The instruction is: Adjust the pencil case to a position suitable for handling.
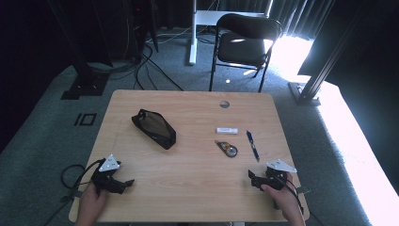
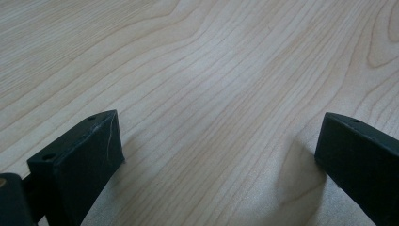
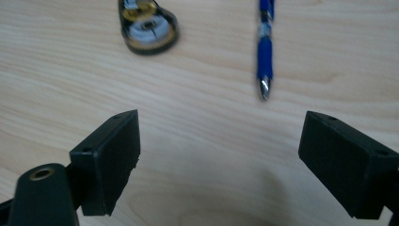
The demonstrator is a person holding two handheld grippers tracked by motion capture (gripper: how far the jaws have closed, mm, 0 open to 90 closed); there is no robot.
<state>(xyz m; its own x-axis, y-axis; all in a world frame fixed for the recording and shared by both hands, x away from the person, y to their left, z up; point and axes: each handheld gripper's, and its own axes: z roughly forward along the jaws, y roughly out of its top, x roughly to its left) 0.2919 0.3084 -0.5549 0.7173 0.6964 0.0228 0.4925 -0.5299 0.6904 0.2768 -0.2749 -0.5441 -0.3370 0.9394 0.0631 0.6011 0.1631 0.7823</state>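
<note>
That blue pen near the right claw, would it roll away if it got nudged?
Probably, if pushed sideways: the blue pen looks round and slim and lies flat on the smooth wooden table. Pushed along its length, it would likelier slide. It seems stiff and light, so the open right claw should lift it easily.

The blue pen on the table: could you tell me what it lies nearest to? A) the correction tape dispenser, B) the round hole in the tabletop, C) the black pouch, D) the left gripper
A: in the high view the blue pen lies just right of the correction tape dispenser, apart from it, while the black pouch, the left gripper and the round hole sit farther off.
</note>
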